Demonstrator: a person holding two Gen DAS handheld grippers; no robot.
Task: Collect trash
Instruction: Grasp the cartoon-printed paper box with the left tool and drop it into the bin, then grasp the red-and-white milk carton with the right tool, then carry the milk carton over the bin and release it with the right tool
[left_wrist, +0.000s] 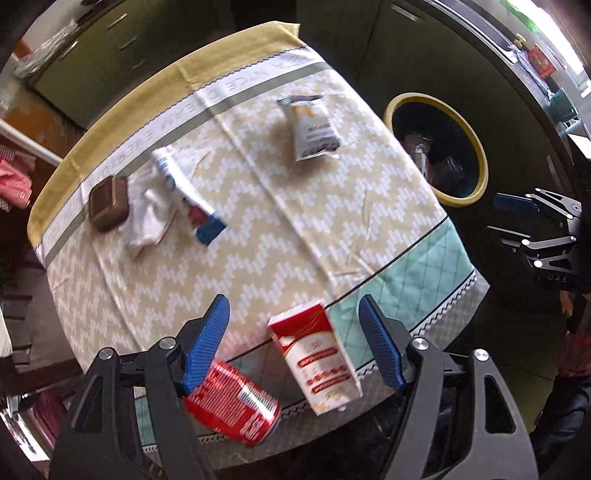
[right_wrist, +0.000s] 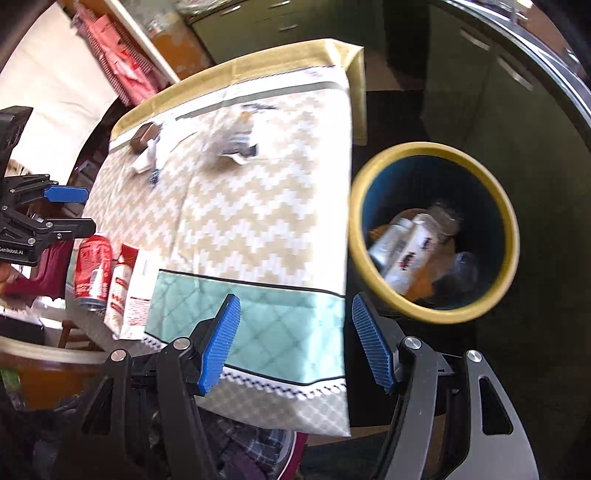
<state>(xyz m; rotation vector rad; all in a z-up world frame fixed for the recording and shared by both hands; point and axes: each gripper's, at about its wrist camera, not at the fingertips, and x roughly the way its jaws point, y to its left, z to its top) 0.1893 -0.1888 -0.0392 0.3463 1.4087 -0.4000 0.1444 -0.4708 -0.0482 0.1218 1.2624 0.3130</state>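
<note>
The left gripper (left_wrist: 293, 341) stands wide, holding nothing. Between its fingers, nearer the right one, a red-and-white carton (left_wrist: 316, 356) lies on the near edge of the tablecloth (left_wrist: 295, 229). A red can (left_wrist: 231, 400) lies on its side against the left finger (left_wrist: 207, 341).

Ahead of the fingers, to the left, lie a blue-and-white tube (left_wrist: 188, 194), a crumpled tissue (left_wrist: 147, 221) and a small brown box (left_wrist: 109, 208). Farther ahead sits a grey snack wrapper (left_wrist: 312, 127).

The right gripper (right_wrist: 293, 341) is also spread wide and empty, over the cloth's teal corner. Just beyond its right finger (right_wrist: 371, 347) stands the yellow-rimmed bin (right_wrist: 511, 221), with wrappers inside.
</note>
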